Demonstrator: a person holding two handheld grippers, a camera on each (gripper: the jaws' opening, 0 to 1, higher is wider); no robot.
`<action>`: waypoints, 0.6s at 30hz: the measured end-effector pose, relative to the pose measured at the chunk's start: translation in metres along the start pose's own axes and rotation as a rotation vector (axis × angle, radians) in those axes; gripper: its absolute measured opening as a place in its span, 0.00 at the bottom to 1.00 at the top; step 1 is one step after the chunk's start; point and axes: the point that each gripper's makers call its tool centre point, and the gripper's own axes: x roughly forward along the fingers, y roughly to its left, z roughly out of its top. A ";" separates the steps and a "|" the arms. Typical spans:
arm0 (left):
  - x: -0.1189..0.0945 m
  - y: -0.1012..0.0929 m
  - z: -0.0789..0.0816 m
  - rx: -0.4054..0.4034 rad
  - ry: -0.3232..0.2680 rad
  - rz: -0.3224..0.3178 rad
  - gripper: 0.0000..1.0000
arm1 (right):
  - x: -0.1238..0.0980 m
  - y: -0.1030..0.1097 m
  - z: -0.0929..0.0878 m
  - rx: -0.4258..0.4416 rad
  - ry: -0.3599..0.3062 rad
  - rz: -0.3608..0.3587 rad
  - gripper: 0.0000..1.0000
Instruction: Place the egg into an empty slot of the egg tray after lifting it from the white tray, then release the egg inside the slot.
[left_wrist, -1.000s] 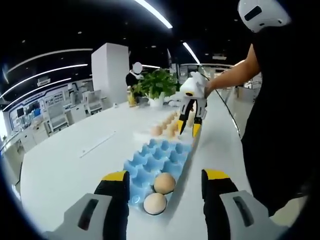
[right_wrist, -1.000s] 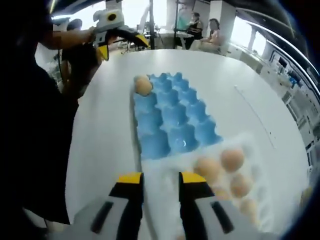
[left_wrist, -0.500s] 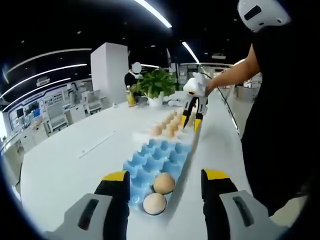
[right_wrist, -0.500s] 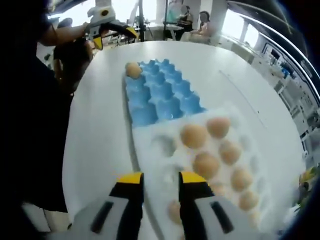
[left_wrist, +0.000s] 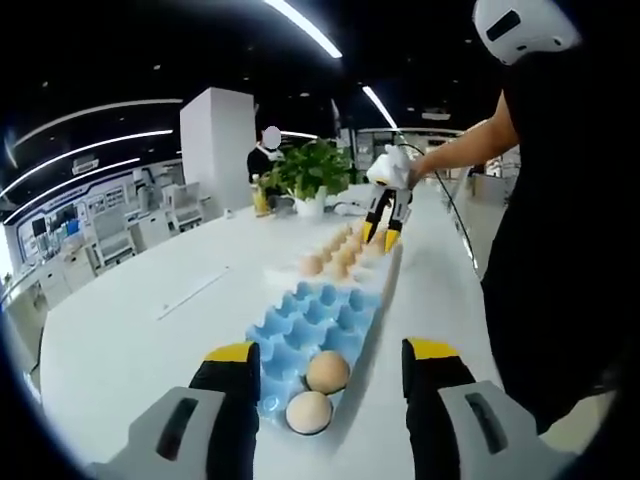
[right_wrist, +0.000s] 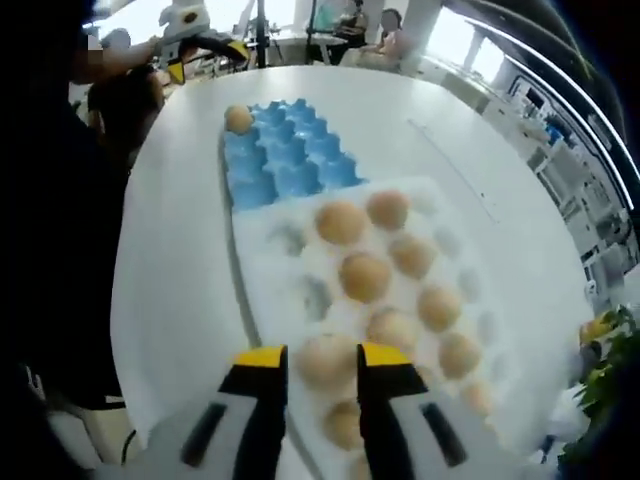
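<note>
The blue egg tray (left_wrist: 318, 318) lies just past my left gripper (left_wrist: 332, 352), which is open and holds nothing. Two eggs (left_wrist: 327, 371) sit in its nearest slots. Beyond it is the white tray (left_wrist: 372, 262) with several eggs, and my right gripper (left_wrist: 385, 222) hangs over its far end. In the right gripper view, the right gripper (right_wrist: 323, 358) is low over the white tray (right_wrist: 272, 290), open, with one egg (right_wrist: 318, 370) lying between its yellow tips. The blue tray (right_wrist: 285, 165) is farther off, with an egg (right_wrist: 238, 118) in a far slot and the left gripper (right_wrist: 205, 58) behind it.
A person in black (left_wrist: 560, 250) stands along the table's edge and holds both grippers. A potted plant (left_wrist: 315, 165) stands at the table's far end. A thin white strip (left_wrist: 193, 290) lies on the tabletop beside the trays. Other people sit in the background.
My right gripper has travelled from the blue tray's end to the far part of the white tray, and an egg now lies between its tips. The left gripper has stayed put.
</note>
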 end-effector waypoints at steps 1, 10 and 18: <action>0.000 0.000 0.000 -0.001 -0.001 0.000 0.57 | 0.000 -0.001 -0.002 -0.005 0.011 -0.001 0.27; 0.000 -0.001 0.001 0.000 -0.001 0.000 0.57 | 0.012 0.004 -0.013 -0.060 0.084 0.036 0.26; -0.002 -0.001 -0.001 0.000 0.004 0.008 0.57 | 0.018 0.002 -0.015 -0.082 0.139 0.104 0.28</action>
